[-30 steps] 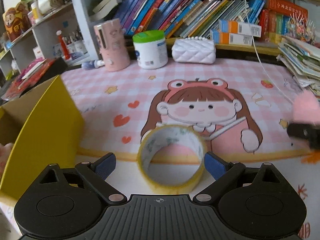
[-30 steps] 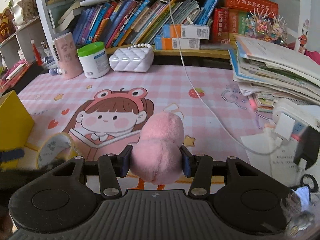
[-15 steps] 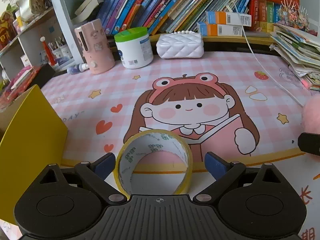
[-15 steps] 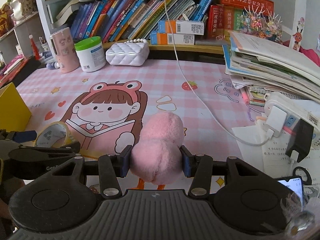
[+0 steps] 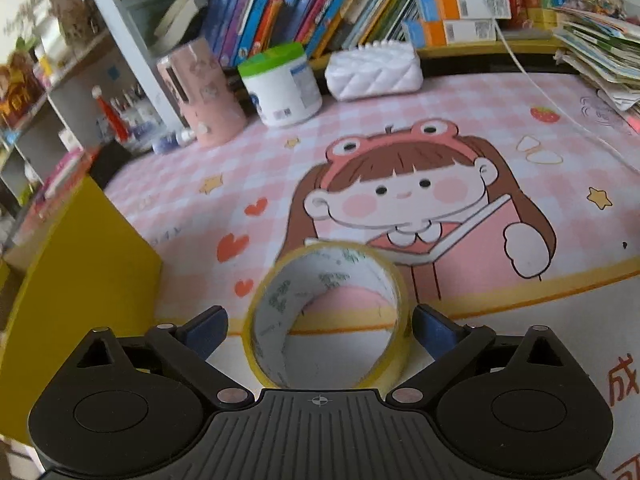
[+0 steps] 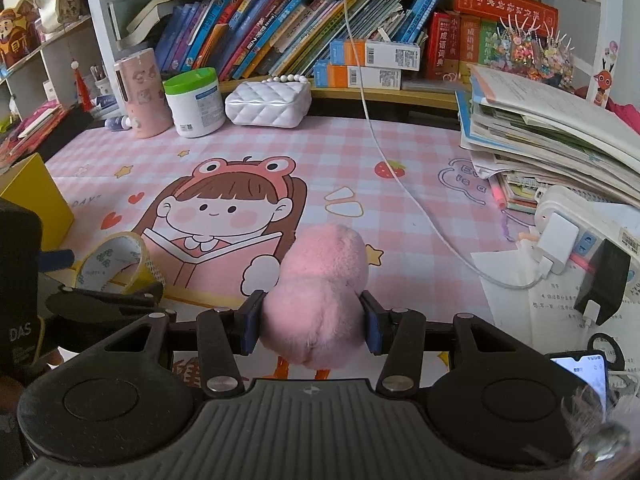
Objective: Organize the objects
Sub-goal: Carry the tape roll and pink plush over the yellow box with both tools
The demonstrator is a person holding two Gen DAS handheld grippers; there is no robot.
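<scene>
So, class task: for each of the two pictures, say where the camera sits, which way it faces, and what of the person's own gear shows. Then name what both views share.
Left wrist view: on the left gripper, looking forward and down the desk; its open jaws flank a tape roll.
Right wrist view: on the right gripper, facing the same shelf; its jaws clamp a pink plush toy.
Shared: tape roll, desk mat, white jar, yellow box.

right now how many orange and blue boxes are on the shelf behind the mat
2, stacked flat on the shelf edge: the upper box sits on the lower box, just right of the white quilted purse. More could be hidden behind the books.
</scene>
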